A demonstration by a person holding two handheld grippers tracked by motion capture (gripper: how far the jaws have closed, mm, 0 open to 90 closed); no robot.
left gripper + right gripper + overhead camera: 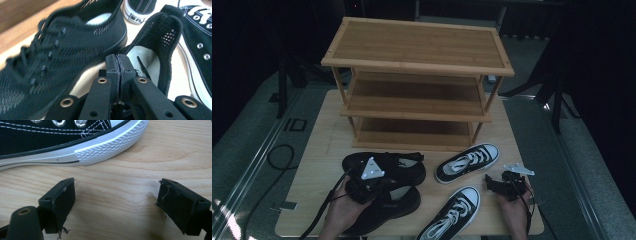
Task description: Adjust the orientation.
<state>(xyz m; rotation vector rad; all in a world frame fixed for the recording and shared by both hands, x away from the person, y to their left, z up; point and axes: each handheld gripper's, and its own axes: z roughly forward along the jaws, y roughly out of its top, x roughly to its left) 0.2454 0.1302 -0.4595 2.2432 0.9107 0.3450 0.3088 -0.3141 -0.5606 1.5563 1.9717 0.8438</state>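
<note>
The left gripper (119,65) has its two black jaws pressed together, and in the left gripper view they pinch the edge of the collar of the nearer black mesh shoe (160,37), whose pale insole shows just behind the pads. In the high view this gripper (362,182) sits over the pair of black shoes at the near left of the table (312,175), with the person's left hand (343,207) under it. The second black mesh shoe (62,52) lies just beside the held one, on the rack's side of it, its laces blurred in the left gripper view.

The right gripper (115,202) stands wide open, with bare table wood between its pads. It hovers low at the near right of the table (507,182), holding nothing. Just ahead of its jaws lies the white rubber toe of a black-and-white canvas sneaker (75,142), apart from both pads.

That sneaker (452,212) lies at the near edge between the two grippers. Its partner (468,162) rests farther in, close to the foot of the wooden three-tier rack (417,55) at the far end of the table.
</note>
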